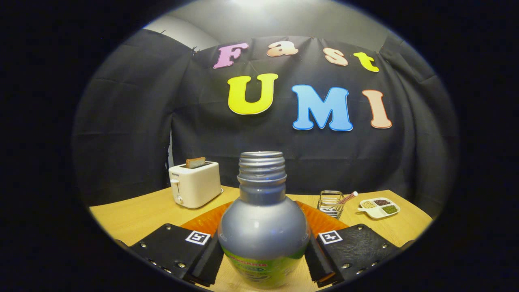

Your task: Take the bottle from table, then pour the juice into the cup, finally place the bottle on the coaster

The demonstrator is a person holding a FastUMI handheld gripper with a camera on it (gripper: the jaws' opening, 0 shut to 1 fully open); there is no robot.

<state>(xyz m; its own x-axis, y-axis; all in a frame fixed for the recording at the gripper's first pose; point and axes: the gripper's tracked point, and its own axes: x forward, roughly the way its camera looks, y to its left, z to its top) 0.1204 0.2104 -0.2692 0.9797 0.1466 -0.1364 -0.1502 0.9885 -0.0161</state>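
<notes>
The bottle [263, 227] is silver-grey on its shoulder and threaded neck, with a green label lower down. The tongs [263, 253] are black, and each finger carries a small white square with a black pattern. The coaster [320, 219] behind the bottle is orange. The worktop [138, 215] is light yellow wood. The toaster [195, 183] is cream-white with a brown slice of toast [195, 162].

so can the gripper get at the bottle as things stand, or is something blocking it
Probably yes. The bottle stands upright between the jaws of the gripper, with one pad close on each side and nothing between them. Whether both pads already press on it is hard to tell. The orange coaster lies behind it.
</notes>
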